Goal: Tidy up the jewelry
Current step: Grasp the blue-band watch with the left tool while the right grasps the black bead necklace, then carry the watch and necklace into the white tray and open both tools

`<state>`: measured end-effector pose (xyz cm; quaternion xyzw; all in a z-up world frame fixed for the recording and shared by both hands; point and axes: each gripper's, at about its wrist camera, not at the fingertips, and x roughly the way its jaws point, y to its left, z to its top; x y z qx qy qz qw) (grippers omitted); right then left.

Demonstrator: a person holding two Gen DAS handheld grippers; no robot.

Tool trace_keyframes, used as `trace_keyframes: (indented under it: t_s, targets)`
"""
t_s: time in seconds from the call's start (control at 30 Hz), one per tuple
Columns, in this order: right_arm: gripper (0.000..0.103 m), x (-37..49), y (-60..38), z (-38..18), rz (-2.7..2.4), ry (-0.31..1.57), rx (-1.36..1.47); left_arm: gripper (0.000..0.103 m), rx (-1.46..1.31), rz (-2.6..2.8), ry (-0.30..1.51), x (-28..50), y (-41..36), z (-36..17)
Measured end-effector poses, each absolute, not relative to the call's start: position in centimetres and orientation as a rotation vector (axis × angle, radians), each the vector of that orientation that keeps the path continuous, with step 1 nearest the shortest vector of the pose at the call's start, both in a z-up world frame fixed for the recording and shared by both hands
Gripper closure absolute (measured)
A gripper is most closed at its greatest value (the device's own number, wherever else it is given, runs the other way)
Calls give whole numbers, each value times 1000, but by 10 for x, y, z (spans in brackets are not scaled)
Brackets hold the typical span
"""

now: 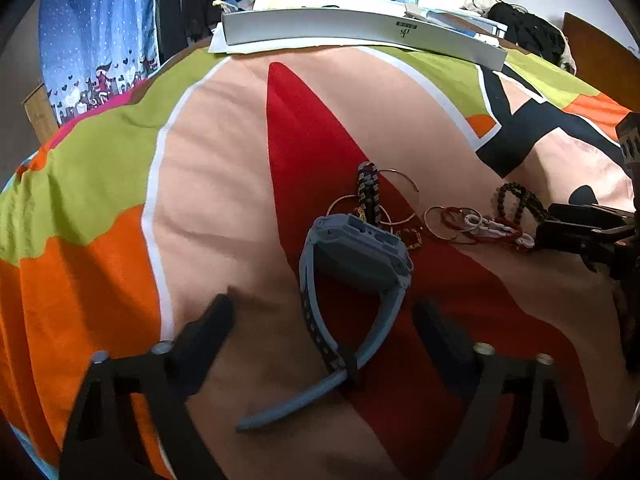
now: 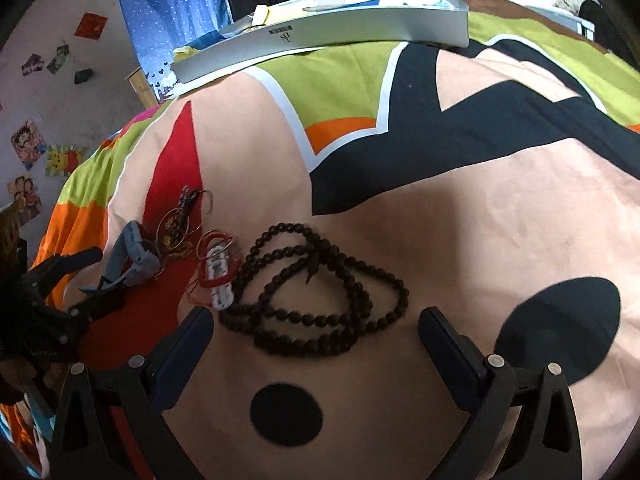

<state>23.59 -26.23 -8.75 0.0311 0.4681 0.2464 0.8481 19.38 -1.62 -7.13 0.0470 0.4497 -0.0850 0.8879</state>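
Note:
A blue-grey watch point(image 1: 356, 256) lies on the colourful bedspread, its strap between the open fingers of my left gripper point(image 1: 324, 312). Beyond it lie thin metal bangles point(image 1: 396, 196) and a black-and-silver bracelet point(image 1: 368, 192). To the right are red-and-white bracelets point(image 1: 488, 228). A long dark bead necklace point(image 2: 316, 292) lies coiled just ahead of my open, empty right gripper point(image 2: 316, 320). The watch point(image 2: 134, 256) and the red-and-white bracelets point(image 2: 218, 272) show at left in the right wrist view. The left gripper point(image 2: 86, 276) shows there around the watch strap.
A long flat white box point(image 1: 360, 32) point(image 2: 320, 36) lies at the far edge of the bed with papers behind it. Blue curtains hang beyond. The bedspread point(image 2: 480, 240) spreads wide to the right. The right gripper point(image 1: 580, 232) enters the left wrist view at the right edge.

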Motion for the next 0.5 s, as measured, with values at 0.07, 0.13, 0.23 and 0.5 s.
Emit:
trace_keyframes:
  t_s: [0.07, 0.13, 0.23, 0.5]
  targets:
    - [0, 242, -263, -89, 526, 988, 80, 33, 90, -178, 939, 198, -16, -72]
    - [3, 247, -261, -90, 539, 986, 84, 40, 84, -184, 929, 199, -16, -70]
    - [11, 253, -259, -92, 554, 989, 85, 60, 102, -211, 917, 197, -21, -69]
    - [60, 248, -256, -90, 598, 982, 105, 77, 119, -226, 917, 189, -31, -70]
